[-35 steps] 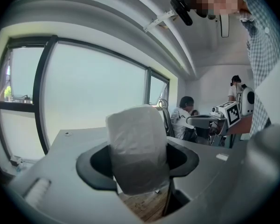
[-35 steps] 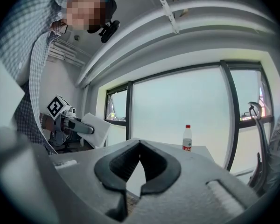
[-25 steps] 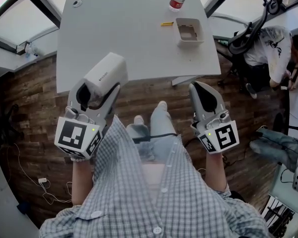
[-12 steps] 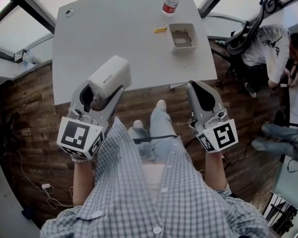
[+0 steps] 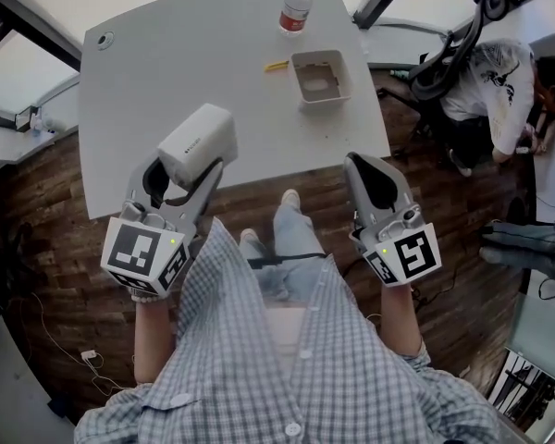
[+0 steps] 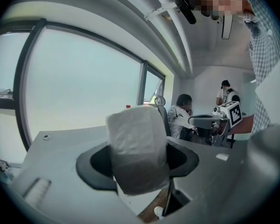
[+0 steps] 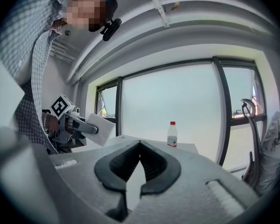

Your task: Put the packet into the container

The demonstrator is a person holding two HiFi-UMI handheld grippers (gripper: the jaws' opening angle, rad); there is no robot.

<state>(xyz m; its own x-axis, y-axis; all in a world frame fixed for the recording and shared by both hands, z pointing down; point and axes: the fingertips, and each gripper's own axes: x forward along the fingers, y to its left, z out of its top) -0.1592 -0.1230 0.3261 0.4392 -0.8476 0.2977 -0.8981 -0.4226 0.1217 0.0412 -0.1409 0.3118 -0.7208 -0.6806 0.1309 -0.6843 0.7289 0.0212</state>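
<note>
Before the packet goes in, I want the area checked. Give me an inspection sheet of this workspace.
Surface: grey table, mostly bare, with a round grommet near its far left corner.
Job's things: white packet off the table, in the left gripper; container on the table, uncovered.
Clutter: bottle with a red cap; small yellow item beside the container.
Grippers: left gripper shut on the packet; right gripper shut, empty.
Cables: white cable on the floor at the left.
Surroundings: wood floor; windows; seated person at the right.
</note>
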